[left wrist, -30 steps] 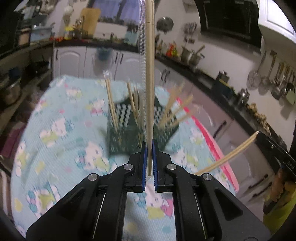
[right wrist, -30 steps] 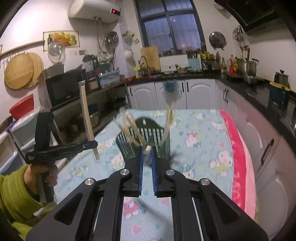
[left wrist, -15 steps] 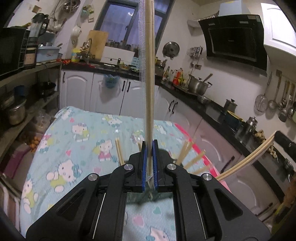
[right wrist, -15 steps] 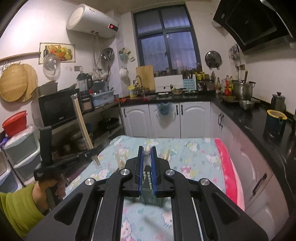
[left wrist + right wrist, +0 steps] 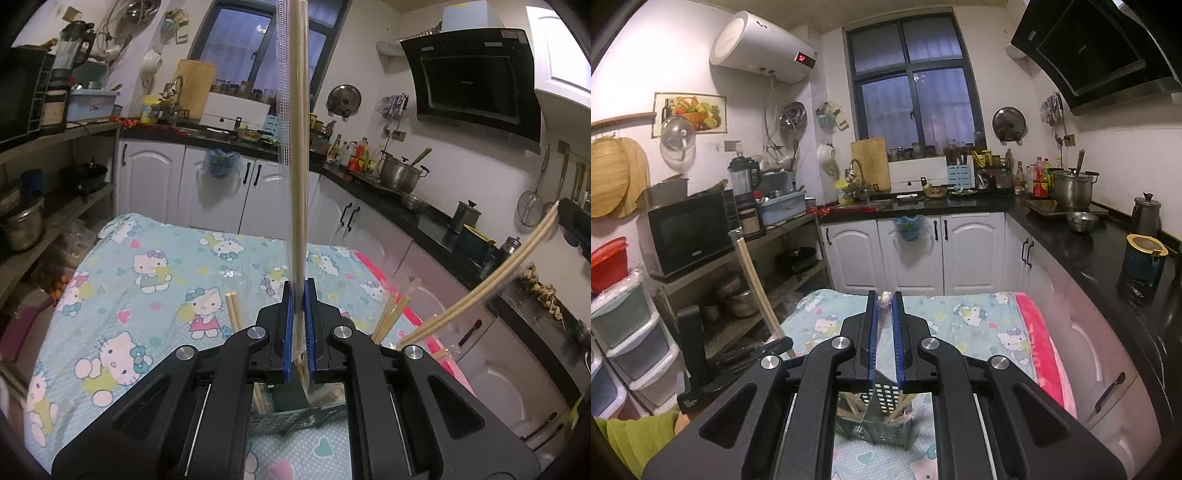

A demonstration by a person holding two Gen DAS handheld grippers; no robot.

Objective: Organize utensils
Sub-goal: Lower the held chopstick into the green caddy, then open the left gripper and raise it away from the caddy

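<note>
Kitchen cabinets, a dark window and a black range hood ring the counter (image 5: 122, 266), which is draped in a pale blue cartoon-cat cloth with a pink towel (image 5: 1043, 354) along its far right edge. We see no writing we can read; the red digits on the wall water heater (image 5: 764, 48) are too small to make out.

Our left gripper (image 5: 299, 325) has its fingers clamped on a wrapped pair of chopsticks (image 5: 297, 147), whose long axis stands almost upright, running from between the blue pads to the top of the left view, with a clear serrated wrapper edge beside it. Our right gripper (image 5: 885, 336) has its fingers closed on a second wrapped pair (image 5: 476, 291); from the left view it slants up to the right, and in the right view we see only its end between the pads.

Below both grippers sits the green perforated utensil holder (image 5: 886, 417) on the cloth, with loose chopsticks (image 5: 391, 314) leaning outward in it at varied angles. A green sleeve (image 5: 639, 439) shows at the lower left of the right view.
</note>
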